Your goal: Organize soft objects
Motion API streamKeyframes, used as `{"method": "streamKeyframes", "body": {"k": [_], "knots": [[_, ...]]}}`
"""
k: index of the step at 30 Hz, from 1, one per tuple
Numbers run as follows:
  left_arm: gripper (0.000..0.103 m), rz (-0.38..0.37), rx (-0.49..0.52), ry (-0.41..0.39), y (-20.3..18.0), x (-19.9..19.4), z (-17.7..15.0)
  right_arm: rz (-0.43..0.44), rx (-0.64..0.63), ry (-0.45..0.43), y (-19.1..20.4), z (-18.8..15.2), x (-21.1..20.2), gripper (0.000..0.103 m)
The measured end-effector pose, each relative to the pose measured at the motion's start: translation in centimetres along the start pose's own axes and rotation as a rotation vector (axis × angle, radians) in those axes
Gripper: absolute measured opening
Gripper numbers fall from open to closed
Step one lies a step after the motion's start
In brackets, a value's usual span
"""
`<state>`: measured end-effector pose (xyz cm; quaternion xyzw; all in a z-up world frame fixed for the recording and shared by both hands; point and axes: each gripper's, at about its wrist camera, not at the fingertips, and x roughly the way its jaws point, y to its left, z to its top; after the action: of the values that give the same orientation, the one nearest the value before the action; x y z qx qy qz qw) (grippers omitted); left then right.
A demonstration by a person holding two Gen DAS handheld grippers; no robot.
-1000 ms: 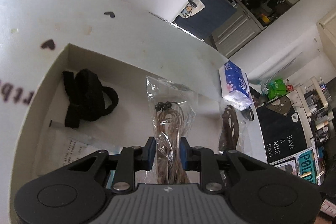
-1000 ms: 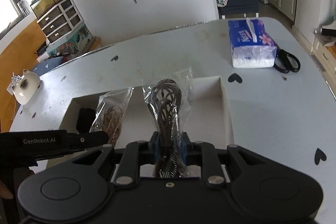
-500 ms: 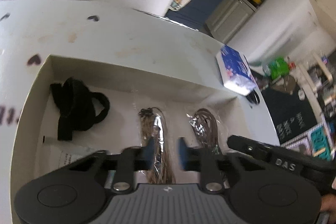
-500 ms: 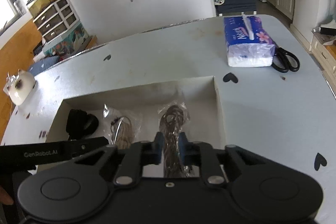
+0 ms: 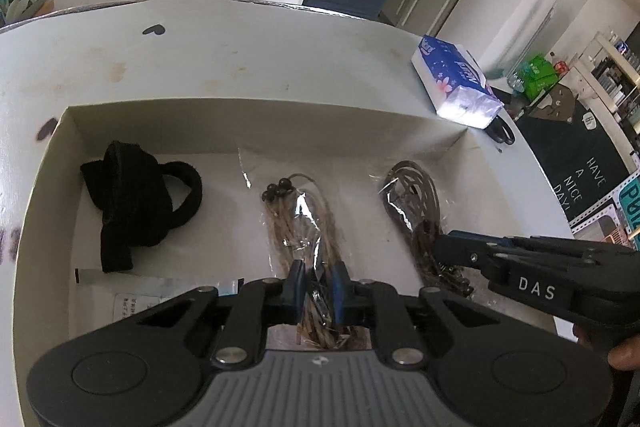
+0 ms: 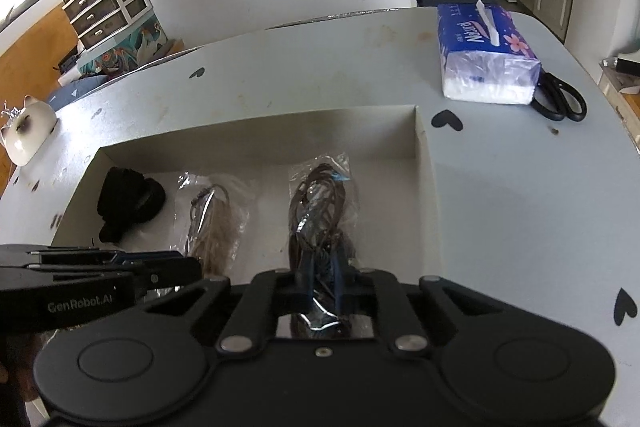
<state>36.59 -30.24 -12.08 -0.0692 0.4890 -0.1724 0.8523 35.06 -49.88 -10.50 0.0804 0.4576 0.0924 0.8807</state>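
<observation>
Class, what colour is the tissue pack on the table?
Blue with pink flowers, tissue pack; clearest in the right wrist view.

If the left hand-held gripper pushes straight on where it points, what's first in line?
The bag of tan cords it is already shut on, then probably the white box floor beneath; depth is unclear.

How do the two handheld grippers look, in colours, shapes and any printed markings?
Both are matte black. The left gripper has blue finger pads, angular linkage arms with silver pivot screws, two round discs and a ribbed grey panel; its side reads "GenRobot.AI". The right gripper has the same build, also with blue pads; its side reads "DAS". No cables or sleeves show.
</observation>
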Motion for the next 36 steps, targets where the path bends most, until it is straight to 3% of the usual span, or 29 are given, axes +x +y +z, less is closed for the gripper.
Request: {"method": "streamKeyframes", "body": {"k": [3, 5, 8, 16, 18, 20, 26, 30, 36], "knots": [[0.017, 0.000, 0.007, -0.007, -0.4, -0.3, 0.1, 0.004, 0.000, 0.001, -0.1, 0.2, -0.2, 0.010], [0.029, -0.008, 0.005, -0.015, -0.6, -0.7, 0.2, 0.014, 0.019, -0.014, -0.3, 0.3, -0.8, 0.010], [0.038, -0.004, 0.011, -0.043, -0.9, -1.7, 0.3, 0.033, 0.028, -0.046, -0.3, 0.6, -2.0, 0.013], [0.058, 0.024, 0.022, -0.123, -1.6, -5.2, 0.2, 0.050, -0.011, -0.104, 1.2, 0.5, -5.1, 0.031], [0.064, 0.033, 0.026, -0.141, -1.7, -6.2, 0.0, 0.045, -0.018, -0.122, 1.5, 0.4, -5.9, 0.045], [0.076, 0.042, 0.031, -0.156, -1.7, -7.2, -0.2, 0.041, -0.027, -0.138, 1.9, 0.1, -6.7, 0.047], [0.090, 0.069, 0.030, -0.210, -1.4, -10.1, -1.2, 0.021, -0.029, -0.180, 2.8, -0.6, -9.0, 0.061], [0.095, 0.099, 0.012, -0.246, -0.5, -12.1, -2.2, 0.012, -0.033, -0.217, 3.7, -1.6, -10.6, 0.075], [0.103, 0.128, -0.003, -0.283, 0.8, -15.1, -4.3, -0.016, -0.045, -0.254, 5.7, -3.5, -12.9, 0.084]]}}
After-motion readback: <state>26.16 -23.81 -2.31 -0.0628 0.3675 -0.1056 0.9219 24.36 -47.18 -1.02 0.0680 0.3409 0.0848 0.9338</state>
